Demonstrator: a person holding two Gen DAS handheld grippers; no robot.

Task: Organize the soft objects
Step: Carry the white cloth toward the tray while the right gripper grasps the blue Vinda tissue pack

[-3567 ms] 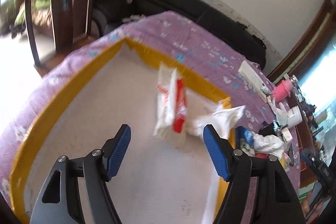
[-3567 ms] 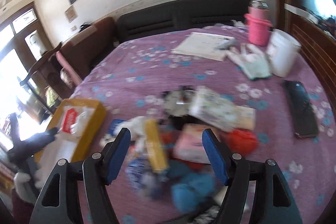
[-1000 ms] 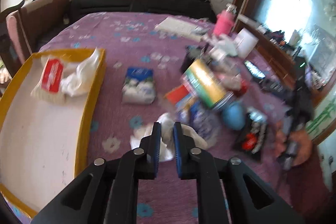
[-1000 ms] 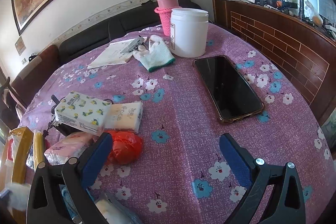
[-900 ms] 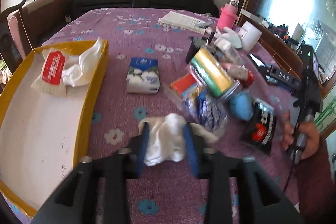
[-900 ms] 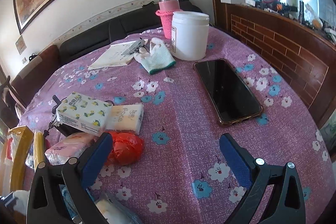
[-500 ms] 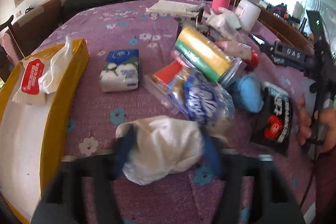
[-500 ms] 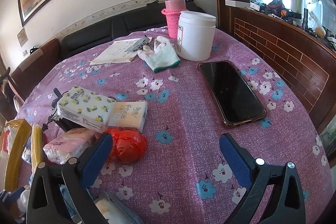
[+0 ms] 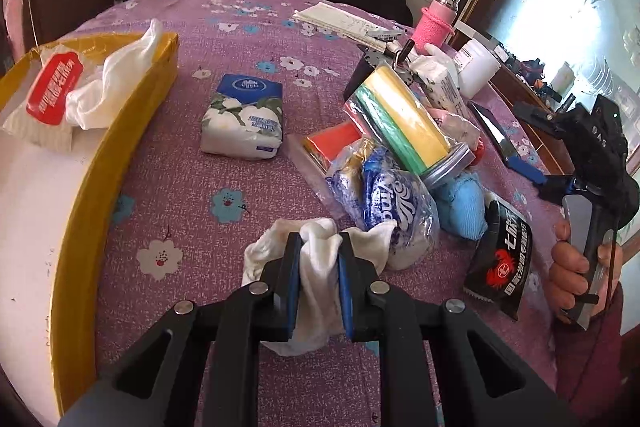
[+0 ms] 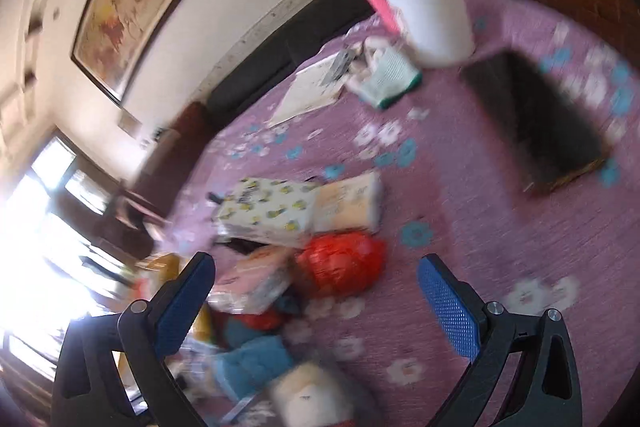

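My left gripper is shut on a white cloth just above the purple flowered tablecloth. To its left is a yellow-rimmed white tray that holds a tissue pack with a red label and a white cloth. A blue and white tissue pack lies between tray and pile. My right gripper is open and empty, tilted above a red bag and tissue packs; its view is blurred.
A pile sits right of the left gripper: a yellow-green sponge pack, a blue-printed bag, a blue soft thing, a black packet. A phone, white jar, pink bottle, glove and papers lie farther back.
My left gripper has closed on the white cloth and lifted it off the table. My right gripper has tilted and swung, now blurred, toward the pile.
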